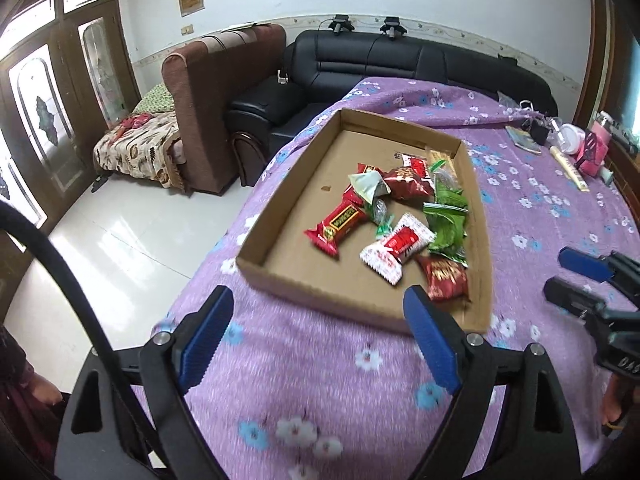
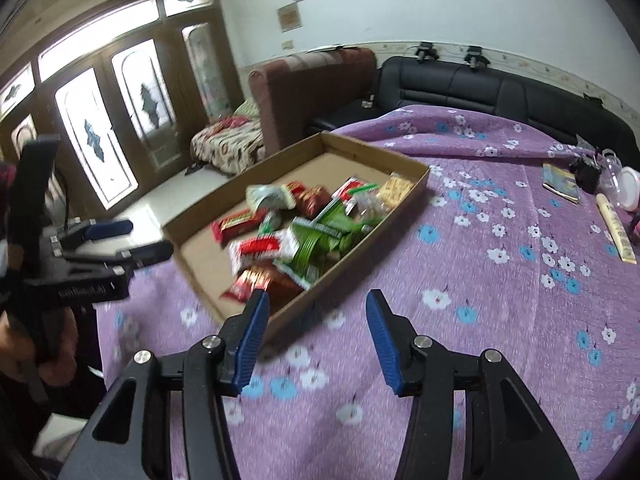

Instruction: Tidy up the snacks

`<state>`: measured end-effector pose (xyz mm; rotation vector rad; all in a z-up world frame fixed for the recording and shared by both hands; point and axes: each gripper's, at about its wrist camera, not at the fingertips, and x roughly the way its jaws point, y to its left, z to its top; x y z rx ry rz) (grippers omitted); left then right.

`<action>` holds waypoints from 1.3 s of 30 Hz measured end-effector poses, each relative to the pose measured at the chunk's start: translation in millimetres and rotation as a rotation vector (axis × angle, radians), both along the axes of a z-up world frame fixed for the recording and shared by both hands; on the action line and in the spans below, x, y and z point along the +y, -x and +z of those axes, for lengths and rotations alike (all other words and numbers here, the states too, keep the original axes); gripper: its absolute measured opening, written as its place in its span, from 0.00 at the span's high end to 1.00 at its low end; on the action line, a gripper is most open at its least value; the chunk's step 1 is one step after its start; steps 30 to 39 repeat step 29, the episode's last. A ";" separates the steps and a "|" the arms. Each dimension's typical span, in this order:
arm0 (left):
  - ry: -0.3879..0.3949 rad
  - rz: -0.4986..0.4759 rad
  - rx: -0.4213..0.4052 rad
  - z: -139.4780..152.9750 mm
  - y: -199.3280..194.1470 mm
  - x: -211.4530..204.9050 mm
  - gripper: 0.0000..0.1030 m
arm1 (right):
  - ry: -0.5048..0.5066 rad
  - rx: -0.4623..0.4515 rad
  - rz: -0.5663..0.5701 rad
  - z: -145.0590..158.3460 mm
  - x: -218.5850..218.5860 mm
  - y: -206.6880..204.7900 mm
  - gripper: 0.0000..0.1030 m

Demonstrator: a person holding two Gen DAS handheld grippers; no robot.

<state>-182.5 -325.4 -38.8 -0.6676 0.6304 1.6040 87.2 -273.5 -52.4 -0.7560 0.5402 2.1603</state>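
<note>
A shallow cardboard tray (image 1: 280, 216) (image 2: 416, 184) sits on a purple flowered cloth and holds several snack packets: a red bar (image 1: 340, 220), a white-and-red packet (image 1: 396, 248), green packets (image 1: 448, 216) (image 2: 316, 240) and red bags (image 1: 446, 278) (image 2: 256, 280). My left gripper (image 1: 320, 320) is open and empty, held above the cloth just in front of the tray's near edge. My right gripper (image 2: 316, 316) is open and empty near the tray's near right corner. Each gripper shows in the other's view, the right one (image 1: 568, 276) and the left one (image 2: 136, 240).
The purple flowered cloth (image 1: 320, 380) covers the table. At the far right lie a booklet (image 2: 560, 182), a long cream box (image 2: 616, 228), a white jar (image 2: 630, 188) and pink items (image 1: 592, 148). A black sofa (image 1: 400, 60) and brown armchair (image 1: 216, 92) stand behind.
</note>
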 end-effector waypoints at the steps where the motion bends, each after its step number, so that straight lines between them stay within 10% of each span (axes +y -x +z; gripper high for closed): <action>1: -0.006 0.002 -0.007 1.4 0.6 -5.6 0.15 | -0.001 -0.012 0.023 -1.9 -3.9 1.5 0.50; 39: -0.046 -0.026 -0.015 7.0 -12.9 -26.0 0.14 | -0.073 -0.133 0.179 -10.9 -9.2 25.5 0.38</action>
